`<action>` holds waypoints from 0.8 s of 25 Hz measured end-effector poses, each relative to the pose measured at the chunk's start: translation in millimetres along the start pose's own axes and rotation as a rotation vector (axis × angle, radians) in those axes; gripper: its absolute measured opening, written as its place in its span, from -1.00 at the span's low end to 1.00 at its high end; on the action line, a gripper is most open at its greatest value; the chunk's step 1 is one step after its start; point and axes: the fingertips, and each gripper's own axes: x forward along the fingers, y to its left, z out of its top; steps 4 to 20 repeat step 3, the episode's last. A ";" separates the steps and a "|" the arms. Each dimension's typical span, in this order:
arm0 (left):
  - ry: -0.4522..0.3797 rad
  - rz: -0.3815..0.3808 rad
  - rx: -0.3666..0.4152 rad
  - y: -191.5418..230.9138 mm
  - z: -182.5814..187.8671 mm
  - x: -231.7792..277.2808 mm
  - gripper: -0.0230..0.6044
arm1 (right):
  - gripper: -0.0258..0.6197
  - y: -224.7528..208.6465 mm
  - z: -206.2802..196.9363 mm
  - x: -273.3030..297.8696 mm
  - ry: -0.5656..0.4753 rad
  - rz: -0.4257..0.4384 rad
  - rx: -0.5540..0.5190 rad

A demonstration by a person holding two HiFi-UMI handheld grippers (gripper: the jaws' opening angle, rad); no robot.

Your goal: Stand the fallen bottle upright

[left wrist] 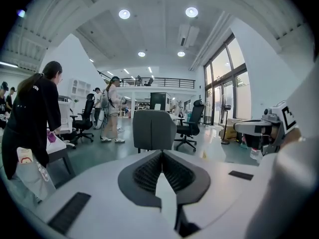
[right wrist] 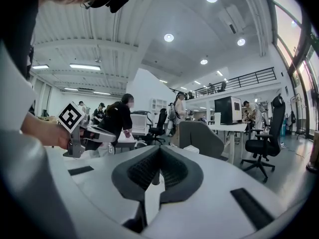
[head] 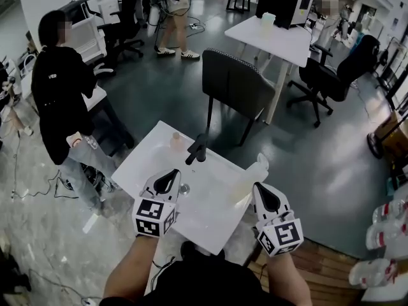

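A clear plastic bottle (head: 247, 178) with a white cap lies on its side at the right edge of the small white table (head: 204, 215). My right gripper (head: 259, 186) hovers just at the bottle's near end, shut and empty. My left gripper (head: 173, 171) hangs over the table's left half, also shut with nothing in it. In the left gripper view the dark pads (left wrist: 149, 171) meet at a closed seam. The right gripper view shows its pads (right wrist: 172, 171) pressed together the same way, with the left gripper's marker cube (right wrist: 71, 116) off to the left.
A black handle-like object (head: 196, 148) and a small peach item (head: 176, 140) sit at the table's far side, a small metal piece (head: 184, 188) by the left gripper. Behind stands a grey chair (head: 236, 85). A person in black (head: 60, 88) stands to the left. Bottles (head: 389, 234) lie on the floor to the right.
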 end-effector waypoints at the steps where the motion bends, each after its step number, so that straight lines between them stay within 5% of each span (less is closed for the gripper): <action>1: -0.001 0.003 -0.006 -0.3 -0.3 0.8 -0.86 | -0.89 0.6 -0.1 0.9 -0.001 0.006 -0.003; 20: -0.002 0.008 -0.018 -1.6 -0.8 2.7 -0.86 | -0.89 1.0 0.4 2.3 -0.002 0.015 -0.007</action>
